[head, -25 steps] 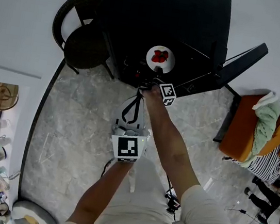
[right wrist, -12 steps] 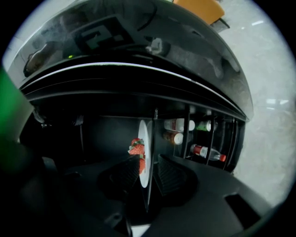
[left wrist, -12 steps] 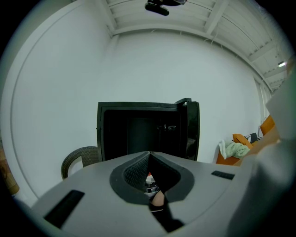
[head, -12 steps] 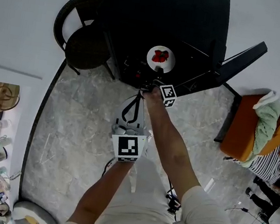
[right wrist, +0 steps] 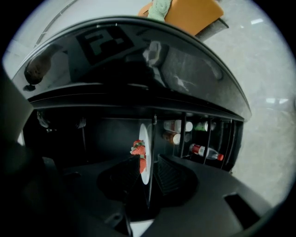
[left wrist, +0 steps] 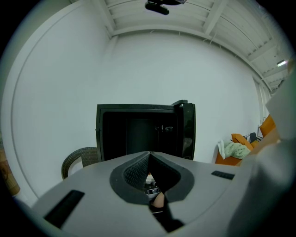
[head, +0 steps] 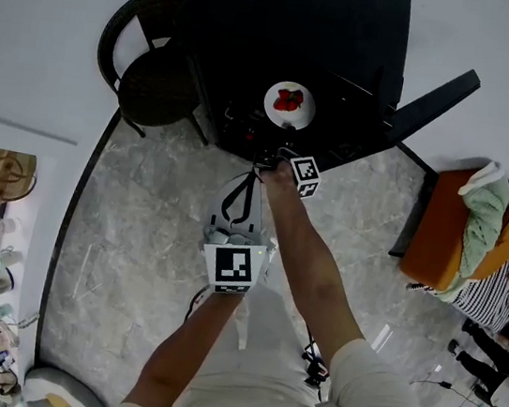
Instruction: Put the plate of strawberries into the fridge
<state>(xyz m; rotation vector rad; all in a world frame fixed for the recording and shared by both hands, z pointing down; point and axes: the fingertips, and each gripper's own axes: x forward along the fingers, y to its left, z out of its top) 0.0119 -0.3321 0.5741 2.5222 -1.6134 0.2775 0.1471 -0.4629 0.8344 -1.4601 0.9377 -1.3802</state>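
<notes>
A white plate (head: pixel 290 104) with red strawberries (head: pixel 289 99) lies on a shelf inside the open black fridge (head: pixel 300 25). My right gripper (head: pixel 286 148) reaches into the fridge opening just in front of the plate. In the right gripper view the plate (right wrist: pixel 145 139) stands edge-on between the jaws. My right gripper (right wrist: pixel 147 169) is open, with a gap between each pad and the plate's rim, and the strawberries (right wrist: pixel 138 149) are beside the left pad. My left gripper (head: pixel 256 168) hangs lower in front of the fridge, shut on nothing. In its own view the left gripper (left wrist: pixel 149 157) faces the fridge (left wrist: pixel 143 132).
The fridge door (head: pixel 432 96) swings open to the right, with bottles (right wrist: pixel 206 152) in its racks. A dark wicker chair (head: pixel 153 59) stands left of the fridge. An orange seat (head: pixel 439 235) with clothes and a person in stripes (head: pixel 499 282) are at the right.
The picture has shifted slightly to the left. The plate and both grippers stand where they were.
</notes>
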